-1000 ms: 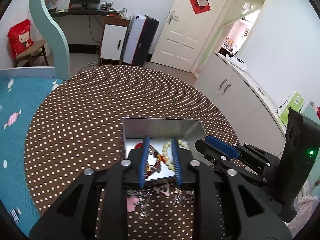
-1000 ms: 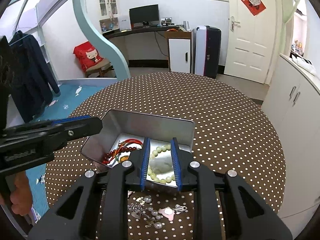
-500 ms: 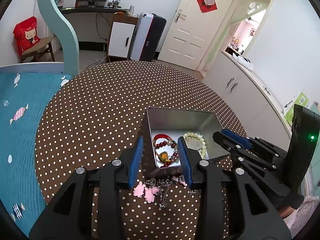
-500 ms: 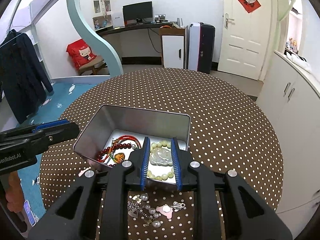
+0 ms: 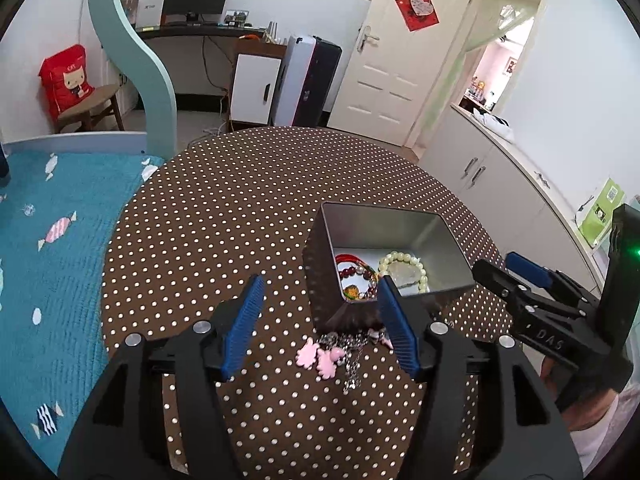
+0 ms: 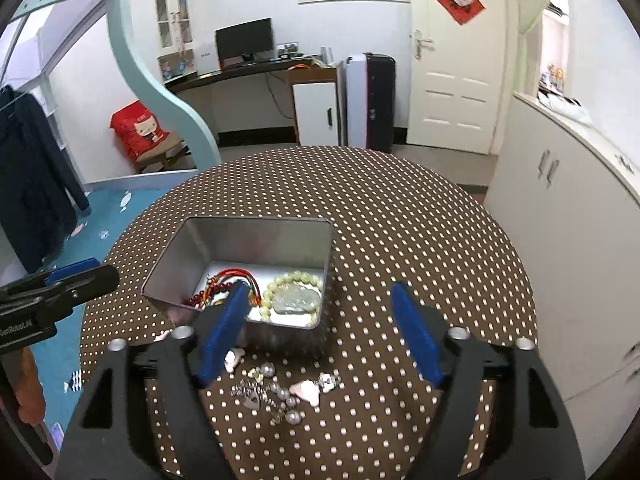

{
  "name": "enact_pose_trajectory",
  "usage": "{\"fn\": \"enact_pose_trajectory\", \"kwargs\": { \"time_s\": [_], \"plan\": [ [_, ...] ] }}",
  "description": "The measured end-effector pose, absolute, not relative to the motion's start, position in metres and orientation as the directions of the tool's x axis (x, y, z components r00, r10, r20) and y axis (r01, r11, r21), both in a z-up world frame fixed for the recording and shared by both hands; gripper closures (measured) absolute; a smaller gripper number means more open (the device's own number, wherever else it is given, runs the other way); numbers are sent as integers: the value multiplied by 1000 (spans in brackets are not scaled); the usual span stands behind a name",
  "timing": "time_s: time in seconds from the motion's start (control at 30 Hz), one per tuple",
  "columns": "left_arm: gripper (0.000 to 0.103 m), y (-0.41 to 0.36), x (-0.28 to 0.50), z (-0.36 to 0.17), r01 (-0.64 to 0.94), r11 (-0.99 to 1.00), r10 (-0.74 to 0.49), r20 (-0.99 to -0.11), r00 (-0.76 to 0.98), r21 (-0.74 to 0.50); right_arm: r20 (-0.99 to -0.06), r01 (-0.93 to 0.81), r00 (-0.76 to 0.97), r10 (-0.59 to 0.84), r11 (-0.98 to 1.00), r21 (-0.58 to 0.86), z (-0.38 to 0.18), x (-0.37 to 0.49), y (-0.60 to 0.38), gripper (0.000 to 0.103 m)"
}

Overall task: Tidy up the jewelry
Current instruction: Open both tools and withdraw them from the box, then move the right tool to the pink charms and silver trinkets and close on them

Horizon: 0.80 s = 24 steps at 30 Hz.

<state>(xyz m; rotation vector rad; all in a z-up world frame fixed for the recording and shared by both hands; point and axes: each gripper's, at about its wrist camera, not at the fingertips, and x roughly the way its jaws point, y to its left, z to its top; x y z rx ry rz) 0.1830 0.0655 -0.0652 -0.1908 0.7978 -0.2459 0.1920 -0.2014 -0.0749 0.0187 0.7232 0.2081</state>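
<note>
A metal tin [image 5: 384, 220] [image 6: 256, 236] stands on the round dotted table. It holds a red bead bracelet [image 5: 348, 266] [image 6: 216, 290] and a pale green bead bracelet with a jade pendant [image 5: 404, 270] [image 6: 294, 300]. Loose jewelry lies on the cloth in front of the tin: pink charms [image 5: 320, 356], silver chain and pearls [image 6: 276, 394]. My left gripper [image 5: 320, 324] is open, above the loose pile near the tin's front corner. My right gripper [image 6: 320, 332] is open, above the loose pieces at the tin's front edge.
The table [image 5: 224, 220] [image 6: 420, 220] is round with a brown dotted cloth. A blue bed [image 5: 52, 240] lies to the left. White cabinets [image 6: 568, 208] stand to the right. Each gripper shows in the other's view, the right gripper [image 5: 532, 304] and the left gripper [image 6: 56, 292].
Both grippers have opened wide from a narrow gap. Both have drawn back from the tin, so the loose jewelry in front of it shows between the fingers.
</note>
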Motion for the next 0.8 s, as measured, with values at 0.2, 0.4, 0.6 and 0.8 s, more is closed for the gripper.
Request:
{"fn": "enact_pose_trajectory", "kwargs": {
  "time_s": [0.2,0.4,0.6,0.8],
  "plan": [
    [27,61,166,-78,128,965,-255,-706,661,-228,-673,-153,718,178,983,96,-86,179,-207,16],
    [27,56,162,-98,132,972,-235,-728,644,-196,-695,-166,692,195,980,111,-102,169,-204,15],
    [27,61,162,-112,111,985,-174,-744,646,-134,-675,-297,672,304,946,131,-105,156,-176,17],
    [27,85,153,-113,77,988,-151,-743,652,-133,-680,-453,615,400,884,111,-106,153,-129,52]
  ]
}}
